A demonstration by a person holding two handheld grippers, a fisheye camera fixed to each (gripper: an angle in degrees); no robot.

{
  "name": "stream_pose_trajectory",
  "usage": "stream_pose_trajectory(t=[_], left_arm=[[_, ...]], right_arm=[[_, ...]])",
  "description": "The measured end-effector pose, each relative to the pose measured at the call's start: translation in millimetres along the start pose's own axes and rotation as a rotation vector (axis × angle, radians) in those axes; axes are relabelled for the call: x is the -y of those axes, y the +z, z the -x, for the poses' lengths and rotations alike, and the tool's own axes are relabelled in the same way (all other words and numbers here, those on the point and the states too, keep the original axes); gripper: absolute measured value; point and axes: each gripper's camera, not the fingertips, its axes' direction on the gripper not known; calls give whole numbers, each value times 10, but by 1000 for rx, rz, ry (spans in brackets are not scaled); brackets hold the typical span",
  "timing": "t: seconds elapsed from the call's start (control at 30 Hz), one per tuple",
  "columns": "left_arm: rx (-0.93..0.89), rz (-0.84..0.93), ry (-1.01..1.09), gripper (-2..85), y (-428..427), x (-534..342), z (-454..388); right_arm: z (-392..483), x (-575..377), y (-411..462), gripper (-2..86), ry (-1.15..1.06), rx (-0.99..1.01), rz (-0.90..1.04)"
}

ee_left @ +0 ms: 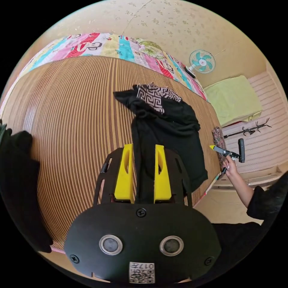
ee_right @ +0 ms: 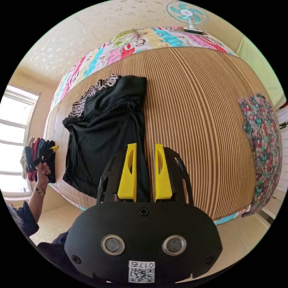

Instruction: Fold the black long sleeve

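Observation:
The black long sleeve (ee_left: 168, 126) lies rumpled on a striped brown mat (ee_left: 75, 120), its black-and-white patterned panel at the far end. My left gripper (ee_left: 144, 147) hovers over the near part of it. Its yellow jaws stand a narrow gap apart, and the dark cloth seen between them lies below, not pinched. In the right gripper view the same garment (ee_right: 105, 126) is spread flatter. My right gripper (ee_right: 145, 145) hangs above its near edge, jaws likewise slightly apart. Each gripper also shows from the other side, held off the bed's edge: right gripper (ee_left: 216, 148), left gripper (ee_right: 53, 148).
A colourful quilt borders the mat (ee_right: 195, 120) at the far side. A floral cloth (ee_right: 261, 144) lies at one end of the bed and a stack of clothes (ee_right: 37, 159) at the other. A dark cloth (ee_left: 18, 186) sits at the left. A fan (ee_left: 202, 61) stands beyond.

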Motion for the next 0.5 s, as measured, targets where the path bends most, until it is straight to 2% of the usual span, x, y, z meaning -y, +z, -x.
stream_pose_trajectory(t=[0.1,0.3,0.43,0.5], left_arm=[[-143,65,-159,130,30,-555,190],[-102,121,-274,88,-45,-841,162],[-53,164,-263,64,-121,-737,71],[-13,159,-245,66,-247,-736,-5]], right_arm=[[-383,-529,60,102,111,82,78],[-721,-912,6,114,286,300,50],[-715,-848,-74,89,270,222,71],[-740,-827,-138,51,188,317,132]])
